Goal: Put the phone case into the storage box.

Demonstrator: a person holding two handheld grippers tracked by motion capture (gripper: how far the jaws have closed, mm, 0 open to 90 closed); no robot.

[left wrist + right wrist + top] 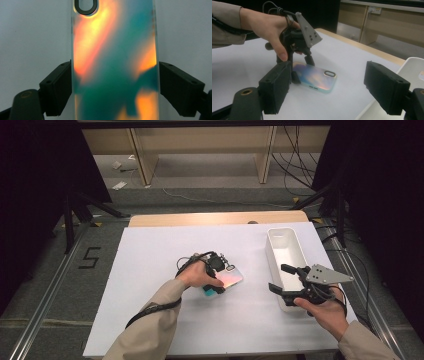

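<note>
High view puts one iridescent phone case (231,279) flat on the white counter (150,270), near its centre, with the left claw (218,276) set down over the case's near end. Left gripper view shows the case (115,62) running straight away from the claw toward twelve o'clock, its long axis in line with the claw and its camera cutout (86,6) at the far end; the two black jaws stand at nine and three o'clock just beside the long edges, and whether the pads already press cannot be told. From the left hand (197,275), the right claw (286,279) sits well apart at about three o'clock, jaws spread and empty, over the near end of the one white bin (285,247). The left hand is clearly nearer, so the lift looks to be its job. Count: one case, one bin, two claws.
</note>
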